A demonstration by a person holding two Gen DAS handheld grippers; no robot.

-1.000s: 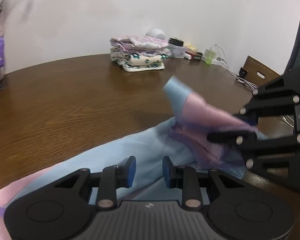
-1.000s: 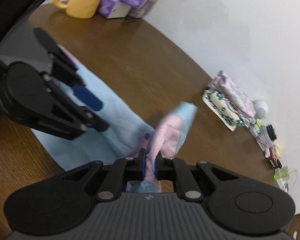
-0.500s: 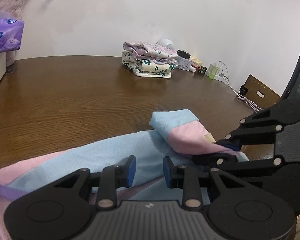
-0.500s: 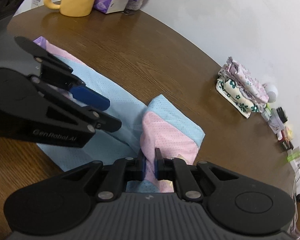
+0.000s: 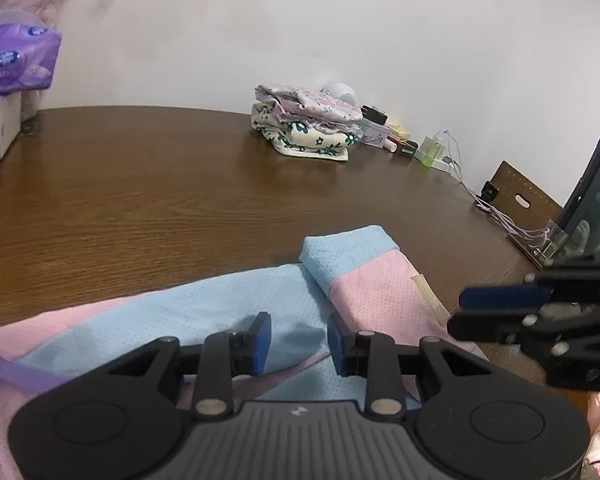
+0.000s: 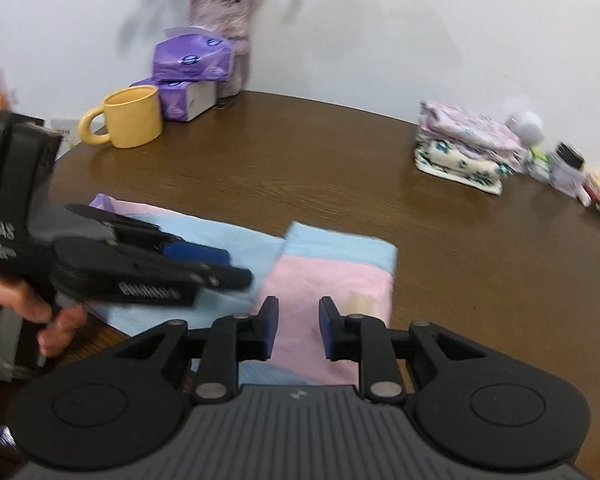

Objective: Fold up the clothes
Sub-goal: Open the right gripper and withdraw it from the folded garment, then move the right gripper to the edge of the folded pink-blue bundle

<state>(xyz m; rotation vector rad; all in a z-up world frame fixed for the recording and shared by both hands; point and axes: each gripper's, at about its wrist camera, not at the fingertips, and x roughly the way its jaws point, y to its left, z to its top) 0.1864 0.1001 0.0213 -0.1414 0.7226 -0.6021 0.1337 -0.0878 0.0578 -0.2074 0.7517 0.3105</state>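
A pink and light-blue garment (image 5: 220,304) lies flat on the brown table (image 5: 140,184), with one end folded over into a pink and blue flap (image 5: 364,276) (image 6: 328,276). My left gripper (image 5: 296,332) (image 6: 236,267) hovers over the blue part, jaws apart, pinching nothing. My right gripper (image 6: 298,320) (image 5: 460,312) is just off the flap's near edge; its jaws are opening and the pink cloth shows below them, not pressed by the pads. A person's hand (image 6: 20,308) holds the left gripper's handle.
A stack of folded floral clothes (image 5: 306,128) (image 6: 464,144) sits at the table's far side, with small bottles (image 5: 432,152) and cables (image 5: 500,216) to its right. Purple tissue packs (image 6: 192,60), a yellow mug (image 6: 132,122) and a vase (image 6: 220,32) stand at the far left.
My right gripper laid the lifted flap down flat, let go of it, rolled level and drew back. My left gripper stayed about where it was.
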